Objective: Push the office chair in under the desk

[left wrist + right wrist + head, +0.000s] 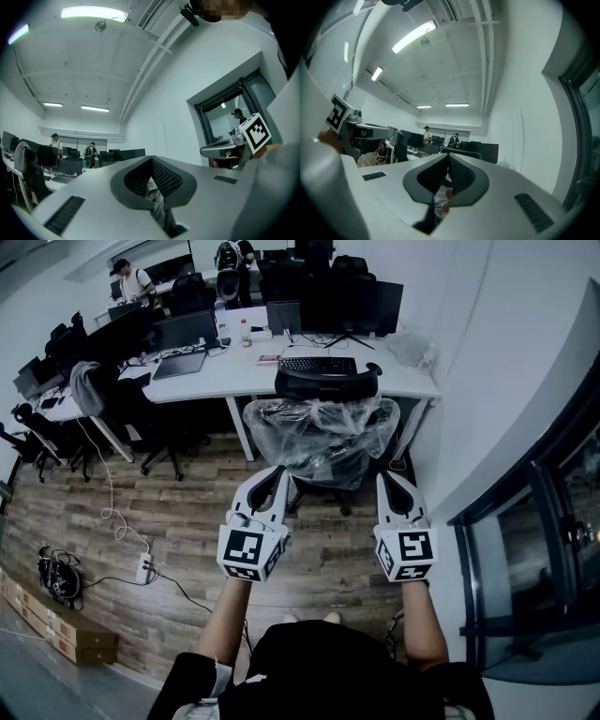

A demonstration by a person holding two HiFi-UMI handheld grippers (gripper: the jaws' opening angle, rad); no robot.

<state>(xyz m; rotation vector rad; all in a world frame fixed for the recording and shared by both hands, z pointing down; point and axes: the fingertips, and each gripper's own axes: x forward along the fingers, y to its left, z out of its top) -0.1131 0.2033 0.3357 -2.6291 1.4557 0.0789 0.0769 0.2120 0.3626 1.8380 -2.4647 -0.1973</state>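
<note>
As things stand: the person faces the back of the office chair (319, 432) with both grippers raised level toward it, so I judge the push to be about to start or only just started.
Office chair: centre of the head view, its back in loose plastic wrap (349, 416), its black headrest (328, 383) overlapping the worktop's front edge in the picture; how far the seat already sits underneath cannot be told.
Worktop: white worktop (211, 376) across the upper middle of the frame, with a keyboard (317, 364) lying just behind the headrest.
Left gripper: left gripper (278, 474) at the lower left edge of the chair back, jaws pressed together on nothing; only plastic shows beyond them. Touching or just short of the wrap, I cannot tell.
Right gripper: right gripper (388, 480) at the lower right edge of the back, jaws likewise pressed together and empty.
Risk, slipping: narrow closed tips on slick, loose wrap could skid off sideways instead of driving the chair.
Risk, veering: an uneven push would likely swivel the seat or steer it toward the desk leg (417, 423) right of centre.
Risk, headrest: if it stands higher than the worktop's edge, a hard shove could knock it against that edge and jolt the keyboard.
</note>
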